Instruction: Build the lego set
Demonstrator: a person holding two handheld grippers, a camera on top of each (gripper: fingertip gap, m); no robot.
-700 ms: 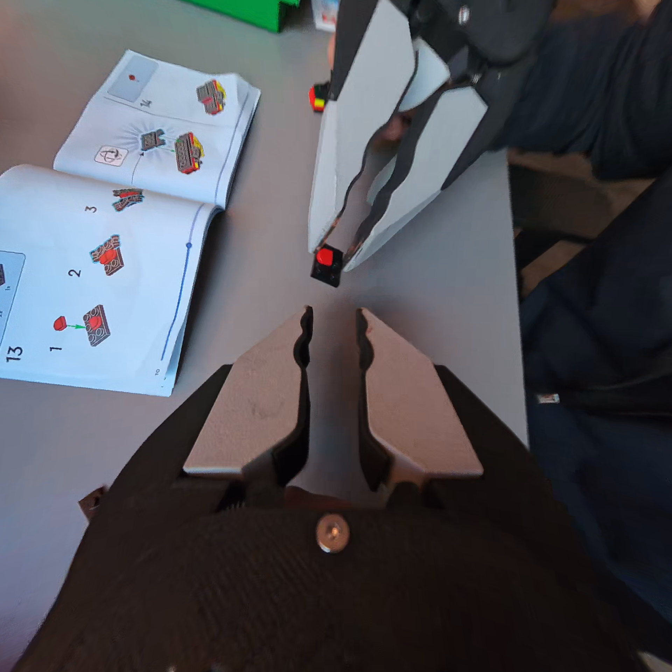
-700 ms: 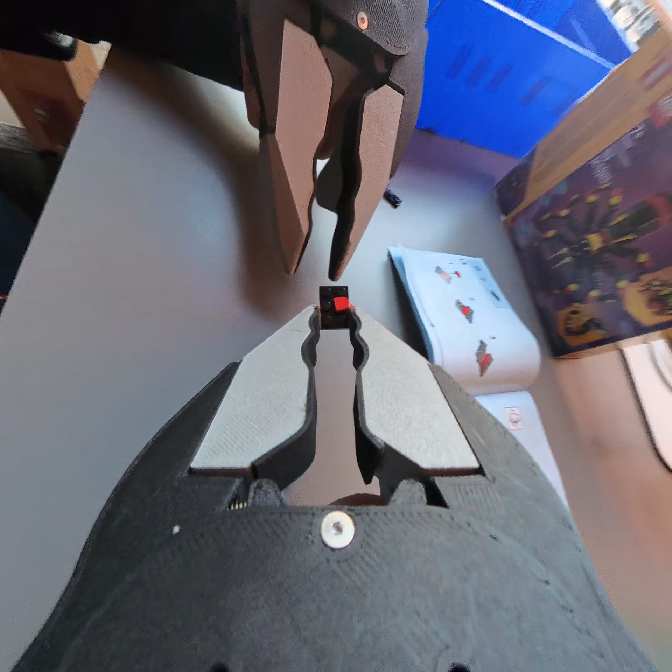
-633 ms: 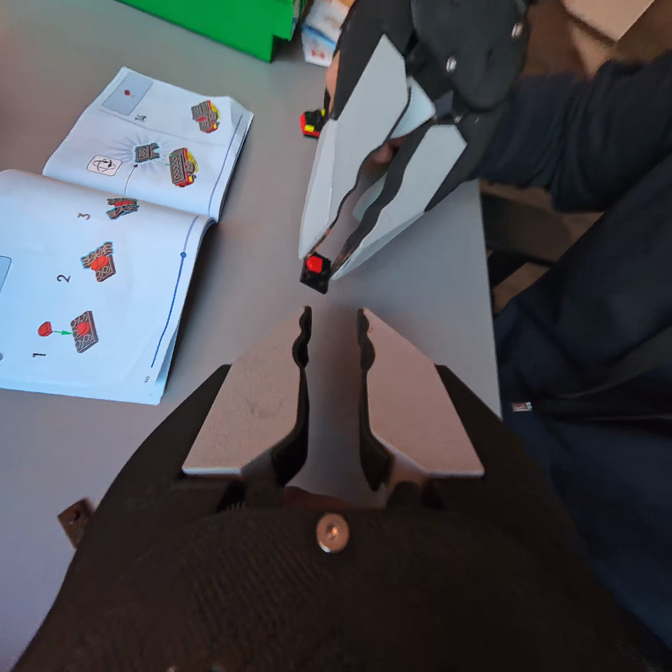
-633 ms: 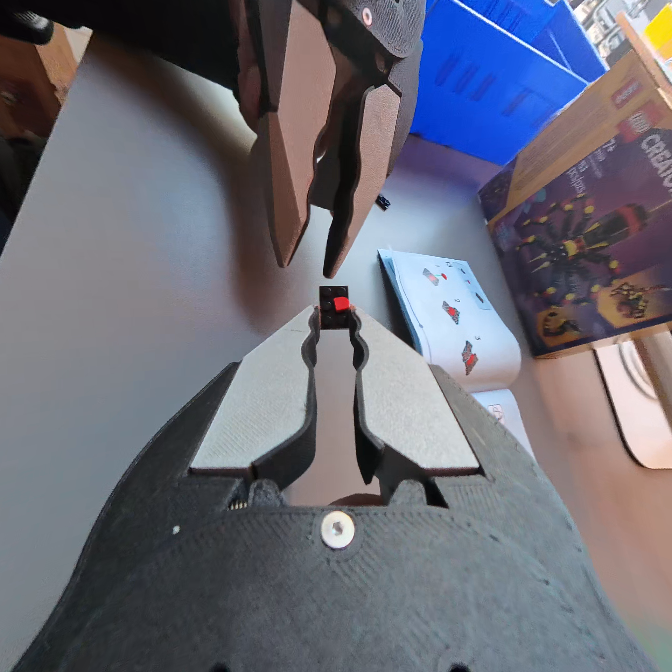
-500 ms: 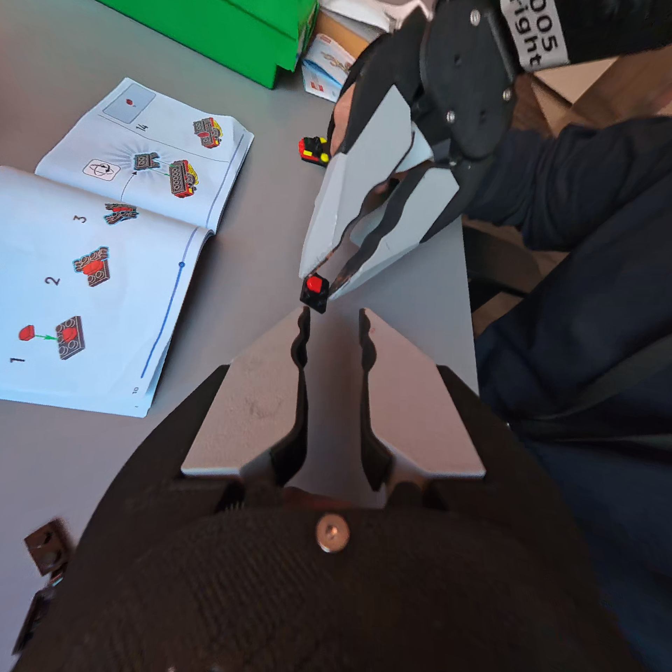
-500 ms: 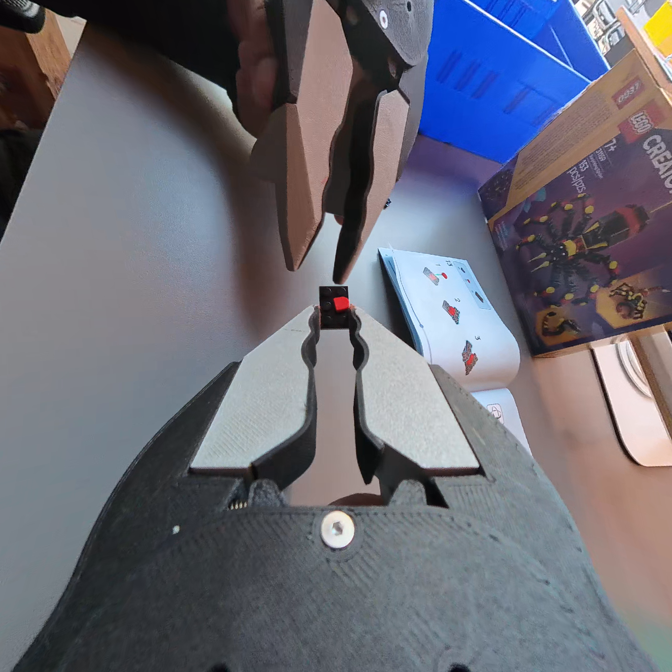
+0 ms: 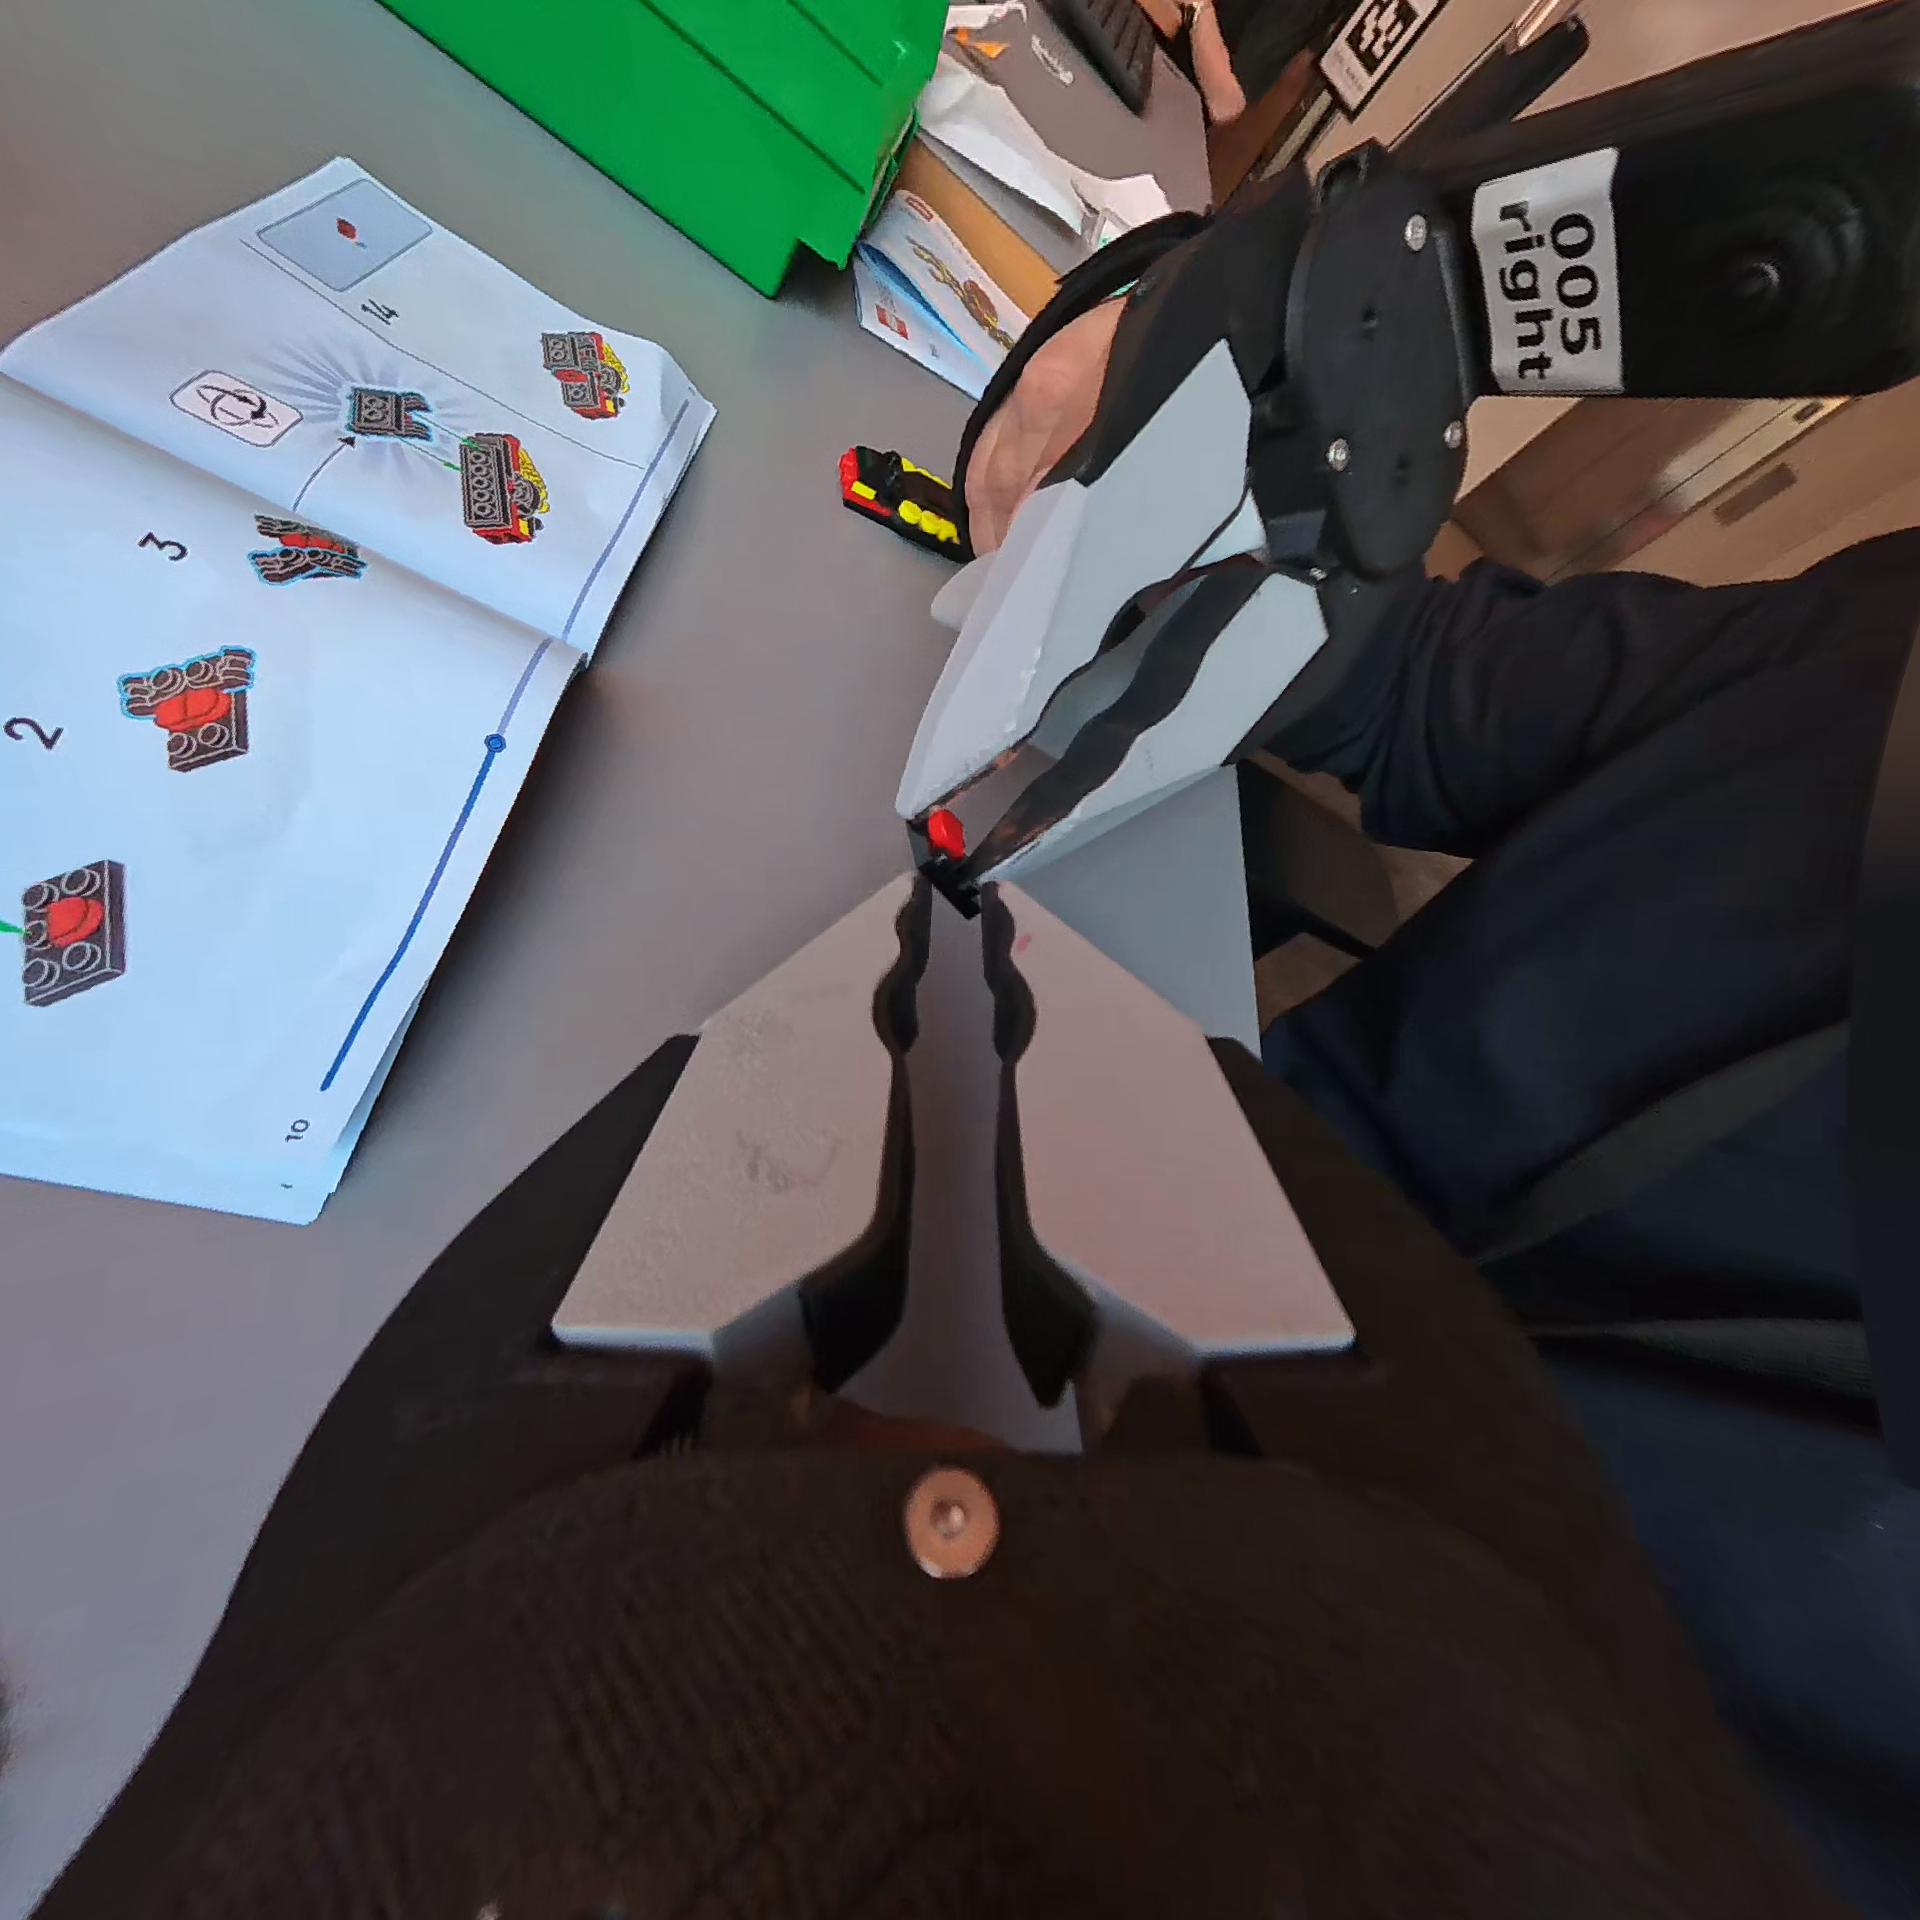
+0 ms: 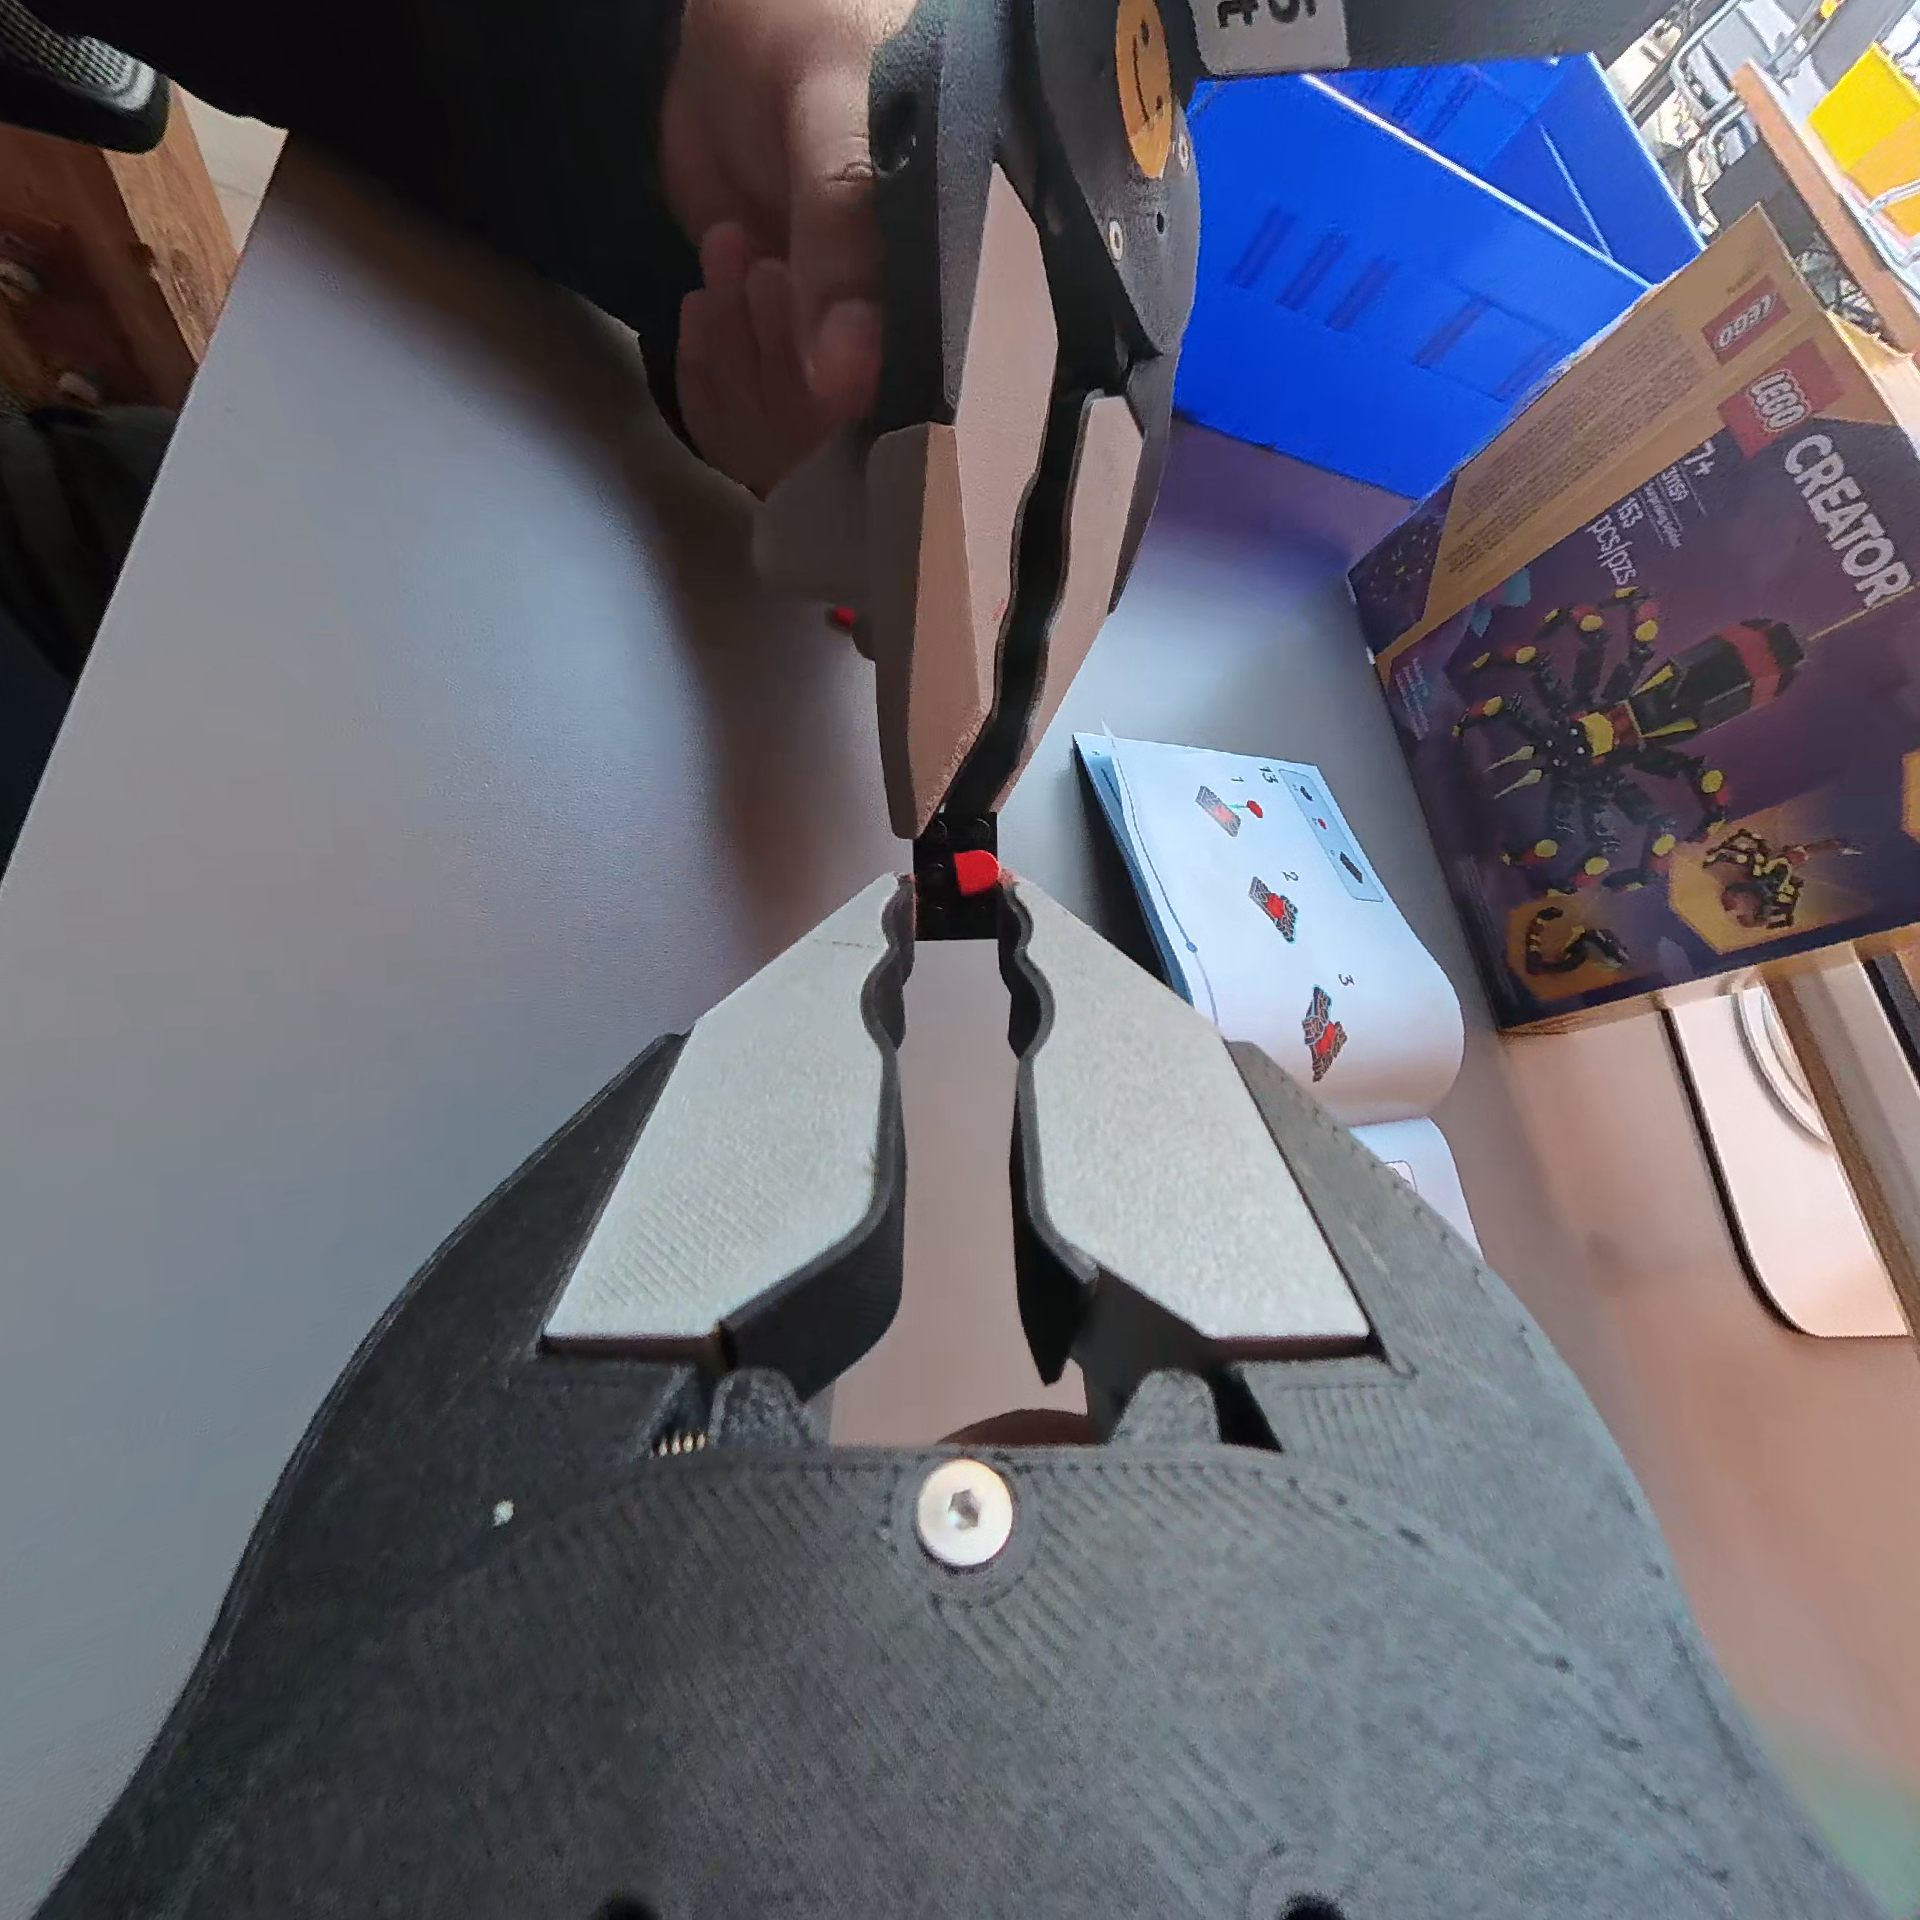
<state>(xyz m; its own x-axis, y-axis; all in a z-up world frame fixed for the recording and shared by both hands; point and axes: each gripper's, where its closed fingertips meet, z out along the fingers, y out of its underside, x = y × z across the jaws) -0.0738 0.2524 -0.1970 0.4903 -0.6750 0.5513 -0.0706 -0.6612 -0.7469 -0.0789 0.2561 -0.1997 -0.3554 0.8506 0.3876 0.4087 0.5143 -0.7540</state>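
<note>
A small black plate (image 8: 940, 899) with a red round piece (image 8: 975, 871) on top is held in the air between both grippers. My right gripper (image 8: 956, 906) is shut on its near end. My left gripper (image 8: 951, 823) comes down from above, and its nearly closed tips pinch the plate's far end. In the left wrist view, my left gripper (image 7: 951, 906) holds the black plate (image 7: 954, 885) at its tips. The red piece (image 7: 945, 829) sits just beyond them, and the right gripper (image 7: 961, 844) reaches in from the upper right.
An open instruction booklet (image 7: 260, 675) lies on the grey table (image 7: 727, 727) to the left. A red, yellow and black partial build (image 7: 899, 499) lies behind the grippers. A green bin (image 7: 707, 114), a blue bin (image 8: 1403, 260) and the set's box (image 8: 1662, 675) stand around the table. My left and right fingertips are right by each other.
My left gripper moved up to the plate held by the right gripper, and its jaws narrowed onto the plate's free end. The right gripper kept its grip.
</note>
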